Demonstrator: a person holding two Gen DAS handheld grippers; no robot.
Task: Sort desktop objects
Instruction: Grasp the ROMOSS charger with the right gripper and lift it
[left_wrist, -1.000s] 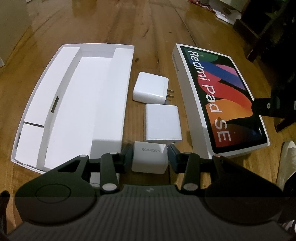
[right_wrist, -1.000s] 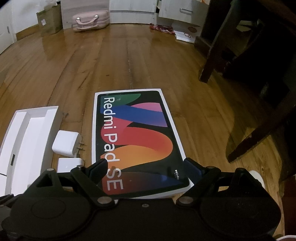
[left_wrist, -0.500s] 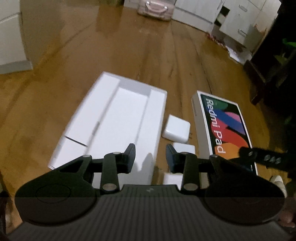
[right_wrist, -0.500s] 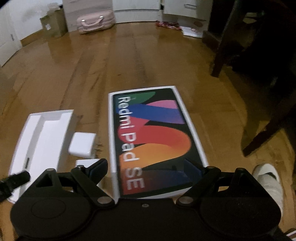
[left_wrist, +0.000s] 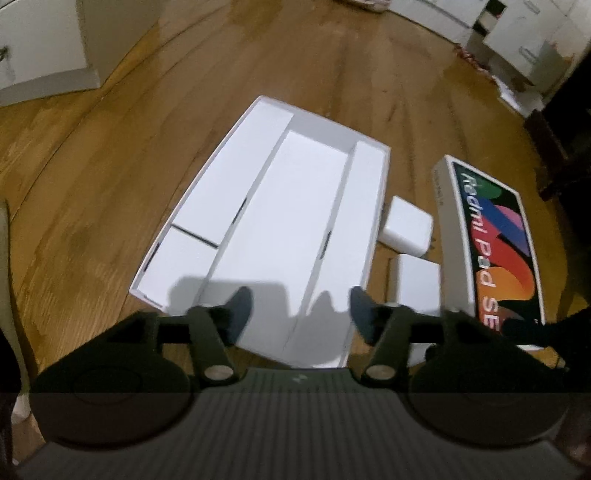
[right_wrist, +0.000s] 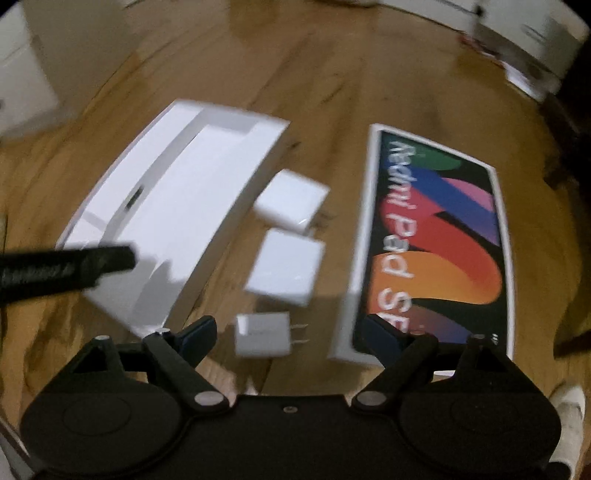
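Observation:
An open white box tray (left_wrist: 280, 221) with several compartments lies on the wooden floor; it also shows in the right wrist view (right_wrist: 177, 206). Three white chargers lie between it and the Redmi Pad SE box lid (right_wrist: 439, 236): a far one (right_wrist: 293, 206), a middle one (right_wrist: 286, 271) and a small one (right_wrist: 264, 334) with prongs pointing right. My left gripper (left_wrist: 301, 308) is open and empty above the tray's near end. My right gripper (right_wrist: 291, 336) is open, with the small charger between its fingers, untouched. The lid also shows in the left wrist view (left_wrist: 495, 240).
The left gripper's black finger (right_wrist: 66, 269) crosses the right wrist view at the left. White cabinets (left_wrist: 44, 44) stand at the far left and back right. A dark furniture leg (left_wrist: 554, 122) is at the right. A white shoe (right_wrist: 569, 417) is at the lower right.
My left gripper let go of the small charger, opened wide and moved left over the tray. My right gripper swung left from the lid to over the small charger.

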